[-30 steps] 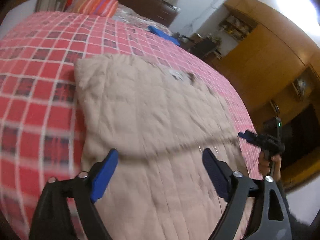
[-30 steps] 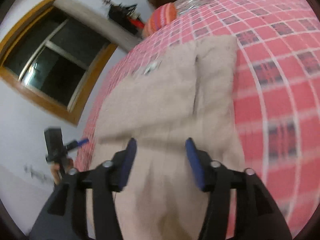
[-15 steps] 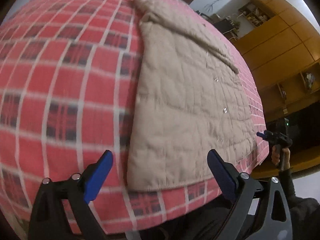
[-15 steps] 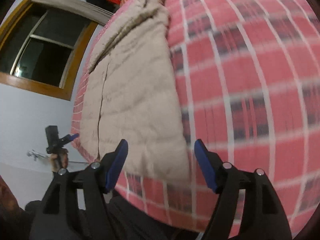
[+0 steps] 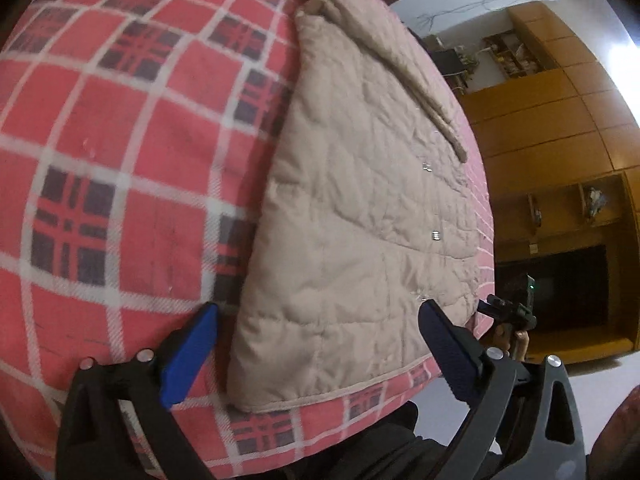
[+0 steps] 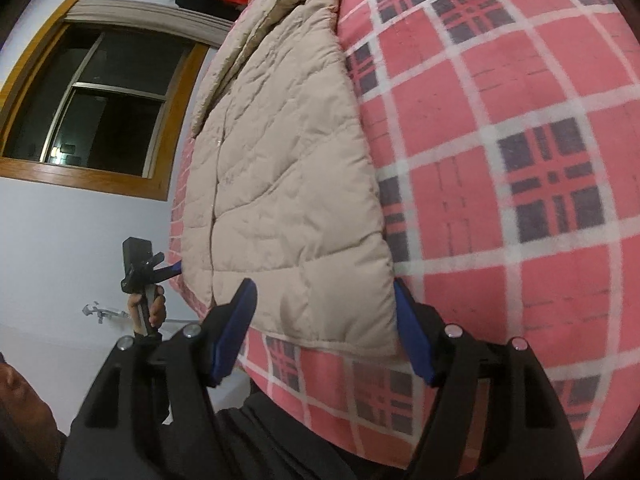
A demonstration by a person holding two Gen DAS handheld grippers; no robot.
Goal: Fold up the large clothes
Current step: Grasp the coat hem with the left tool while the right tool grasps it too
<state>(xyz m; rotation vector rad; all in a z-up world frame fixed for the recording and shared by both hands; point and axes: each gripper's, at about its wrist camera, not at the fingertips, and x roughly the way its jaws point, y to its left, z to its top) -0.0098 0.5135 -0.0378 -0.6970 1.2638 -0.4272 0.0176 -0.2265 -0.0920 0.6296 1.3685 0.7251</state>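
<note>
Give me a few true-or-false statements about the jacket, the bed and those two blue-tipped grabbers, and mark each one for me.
1. The beige quilted jacket lies flat on a red plaid blanket. True.
2. The left gripper is clamped shut on the jacket's hem. False: its jaws stand wide open around the hem's corner.
3. The right gripper is open, its blue fingers on either side of the jacket's other bottom corner. True.
4. The jacket hangs from a hanger by the window. False: it lies spread on the bed.
5. The blanket is plain blue. False: it is red with white and dark checks.
</note>
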